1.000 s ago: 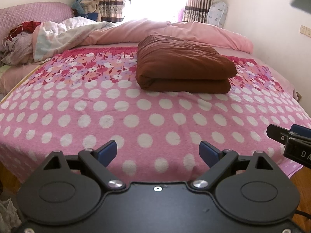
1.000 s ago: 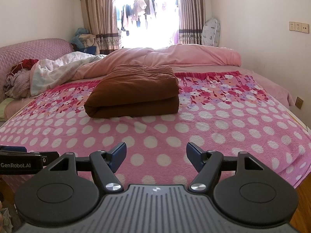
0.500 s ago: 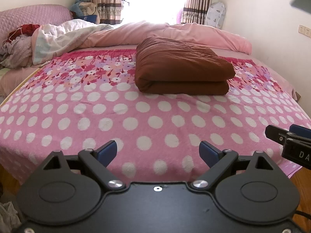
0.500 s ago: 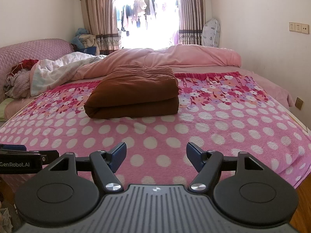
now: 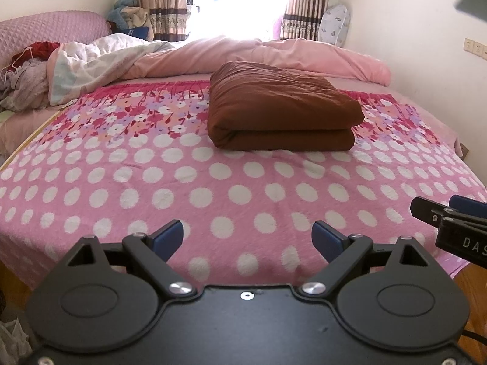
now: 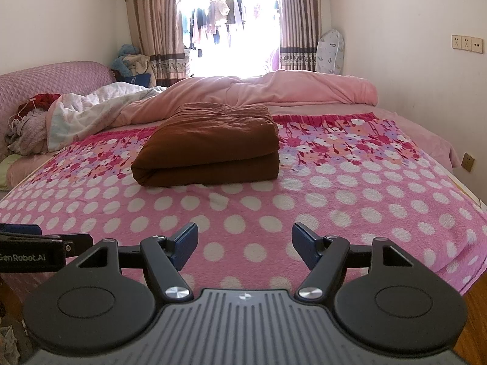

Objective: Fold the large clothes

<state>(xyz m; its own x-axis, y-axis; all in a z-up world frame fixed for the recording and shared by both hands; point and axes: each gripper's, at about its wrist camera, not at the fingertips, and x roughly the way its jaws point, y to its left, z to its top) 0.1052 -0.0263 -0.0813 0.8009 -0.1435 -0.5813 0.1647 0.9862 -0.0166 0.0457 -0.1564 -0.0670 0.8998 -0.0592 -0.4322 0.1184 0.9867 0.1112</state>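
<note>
Taking the brown folded garment (image 5: 283, 115) as the landmark — it lies on the pink polka-dot blanket (image 5: 213, 188), in the flowered band at the blanket's far end, its rounded fold facing the cameras and two thick layers showing along that edge. Far to its left, against the quilted pink headboard (image 5: 51, 27), sits a heap of loose clothes (image 5: 27, 73); the pieces there are too jumbled to tell apart, though one looks red. Between that heap and the garment a pale rumpled quilt (image 5: 100, 60) spills toward the blanket. Directly behind the garment a pink duvet (image 5: 274, 57) stretches across the bed, and beyond it are striped curtains (image 6: 152, 21) framing a bright window. To the garment's right the blanket lies flat, reaching the wall side of the bed. Well in front of the garment, at the near edge of the bed, the left gripper (image 5: 247, 238) hovers with its blue-padded jaws spread wide, nothing between them. Beside it the right gripper (image 6: 245, 245) is likewise spread apart and empty — neither touches the garment.
</note>
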